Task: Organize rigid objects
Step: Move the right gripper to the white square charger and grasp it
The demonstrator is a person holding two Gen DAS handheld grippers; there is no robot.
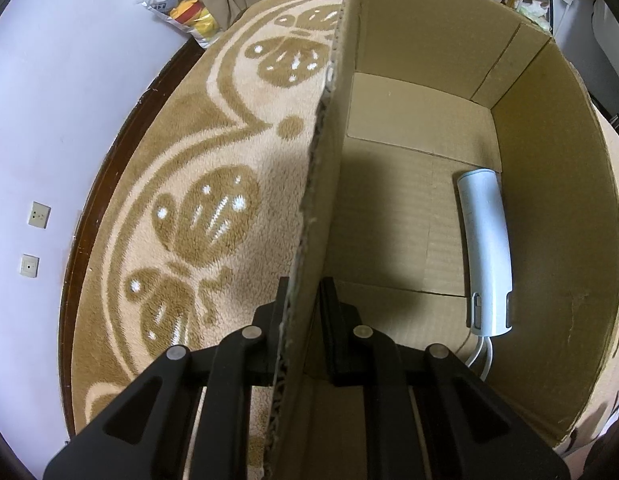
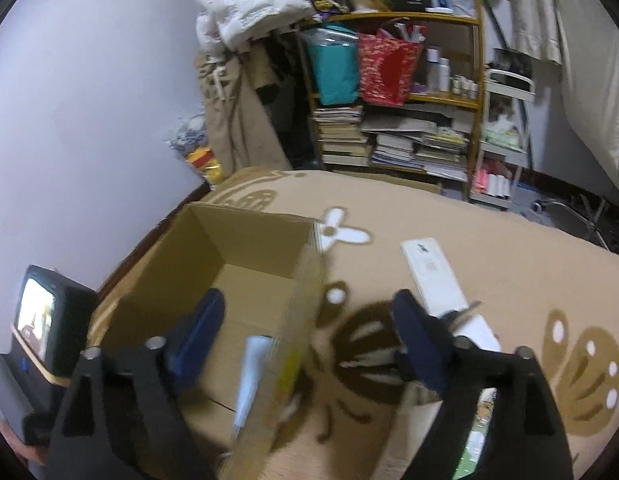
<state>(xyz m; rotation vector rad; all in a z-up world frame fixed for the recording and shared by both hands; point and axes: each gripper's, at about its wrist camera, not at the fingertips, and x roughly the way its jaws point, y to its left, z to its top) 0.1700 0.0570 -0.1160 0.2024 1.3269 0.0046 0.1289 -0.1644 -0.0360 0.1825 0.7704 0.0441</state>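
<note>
1. The left gripper (image 1: 303, 312) pinches the near wall of the cardboard box (image 1: 329, 160), one finger on each side.
2. A pale blue handheld device (image 1: 487, 248) lies on the box floor along its right wall.
3. The right gripper (image 2: 309, 332) hangs over the box's right edge, fingers spread wide, nothing between them.
4. A white remote (image 2: 433, 276) lies on the patterned rug (image 2: 509, 248), right of the box.

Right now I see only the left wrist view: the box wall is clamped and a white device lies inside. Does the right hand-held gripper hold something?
Observer: No, the right hand-held gripper is open and empty, above the cardboard box edge.
Operator: Is any object outside the box?
Observer: Yes, a flat white remote-like object lies on the rug, to the box's right.
Operator: And the other side?
Observer: A small dark device with a lit screen stands beside the box.
</note>
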